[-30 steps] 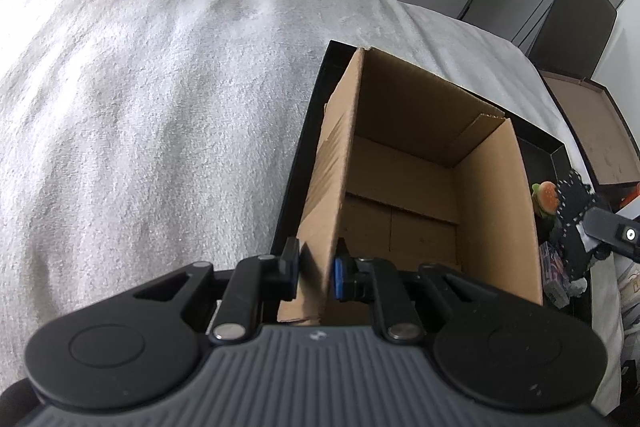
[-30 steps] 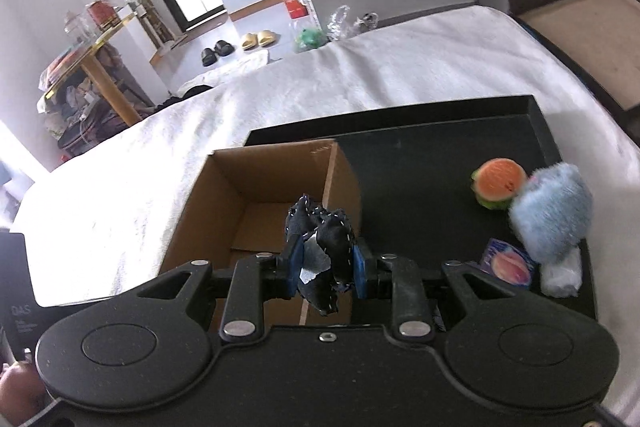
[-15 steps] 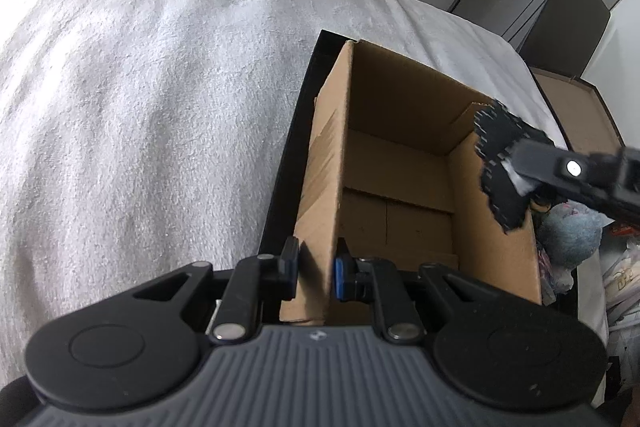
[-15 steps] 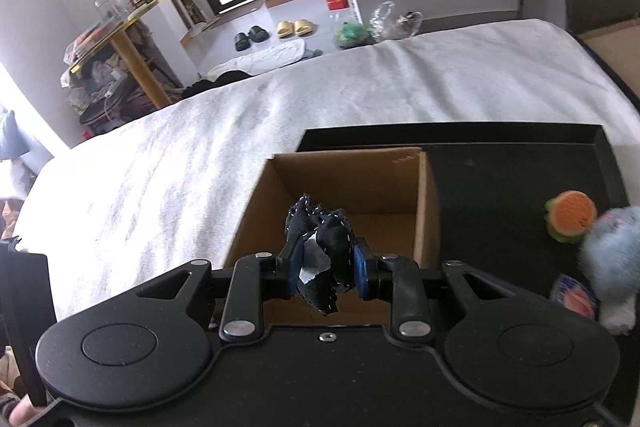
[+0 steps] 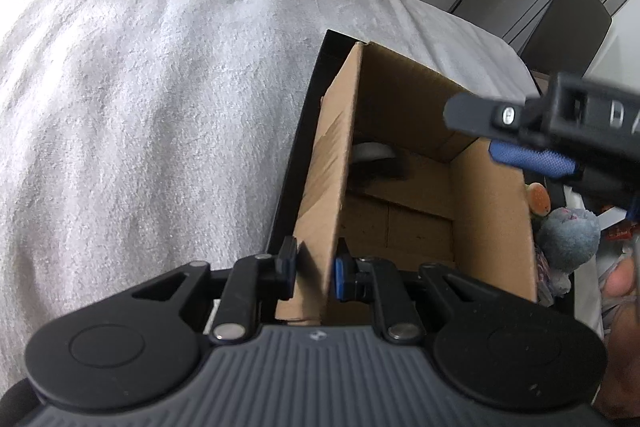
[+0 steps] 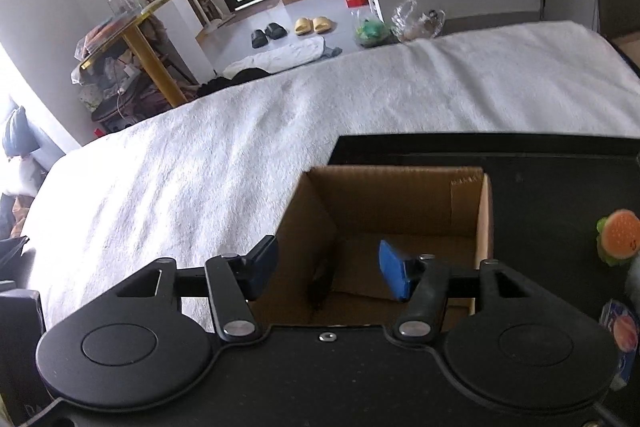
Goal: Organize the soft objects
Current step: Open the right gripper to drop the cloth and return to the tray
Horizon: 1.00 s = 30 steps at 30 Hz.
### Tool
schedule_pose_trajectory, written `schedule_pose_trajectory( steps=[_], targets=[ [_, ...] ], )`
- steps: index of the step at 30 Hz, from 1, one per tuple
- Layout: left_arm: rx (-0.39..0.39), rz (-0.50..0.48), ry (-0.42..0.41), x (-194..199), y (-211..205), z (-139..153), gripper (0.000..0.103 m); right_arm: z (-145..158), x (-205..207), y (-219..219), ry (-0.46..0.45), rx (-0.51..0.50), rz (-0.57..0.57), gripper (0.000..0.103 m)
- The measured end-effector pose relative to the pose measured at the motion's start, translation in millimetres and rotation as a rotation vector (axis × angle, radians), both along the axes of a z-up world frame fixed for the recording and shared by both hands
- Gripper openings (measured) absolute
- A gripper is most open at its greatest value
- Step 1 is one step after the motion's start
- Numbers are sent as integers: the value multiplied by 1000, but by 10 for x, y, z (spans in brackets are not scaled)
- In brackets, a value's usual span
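Left hand-held gripper (image 5: 314, 269) clamps cardboard box (image 5: 492, 211) wall; right hand-held gripper (image 6: 328, 267) spread apart; white blanket (image 6: 200, 155); slippers (image 6: 314, 25) beyond.

One cardboard box (image 5: 492, 211), one burger toy (image 6: 618, 235), one tray (image 6: 560, 179)

The box (image 6: 400, 211) stands on the tray (image 6: 560, 179), at its left end. The tray lies on the blanket (image 6: 240, 155). A soft thing (image 5: 374, 163) lies in the box. The burger toy (image 6: 618, 237) sits on the tray, right of the box. The fluffy toy (image 5: 568, 237) is just beside the burger toy.
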State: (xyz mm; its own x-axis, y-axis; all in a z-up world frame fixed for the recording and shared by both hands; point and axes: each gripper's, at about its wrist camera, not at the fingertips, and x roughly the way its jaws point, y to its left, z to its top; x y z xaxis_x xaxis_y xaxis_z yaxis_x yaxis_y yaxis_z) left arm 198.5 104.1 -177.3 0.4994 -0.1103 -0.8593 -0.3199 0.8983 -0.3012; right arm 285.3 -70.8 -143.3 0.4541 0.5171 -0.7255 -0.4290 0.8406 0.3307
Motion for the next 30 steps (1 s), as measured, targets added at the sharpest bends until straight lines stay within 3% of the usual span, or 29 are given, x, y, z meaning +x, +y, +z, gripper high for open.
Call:
schedule_pose_trajectory(
  steps=[10, 18, 30],
  targets=[
    [35, -3, -3, 15, -66, 74, 19, -20, -237, -396, 6, -48, -29, 56],
    [76, 2, 4, 1, -129, 151, 46, -98, -317, -806, 8, -81, -105, 56],
    [208, -26, 17, 46, -351, 220, 74, -454, -354, -1353, 51, -93, -244, 56]
  ],
)
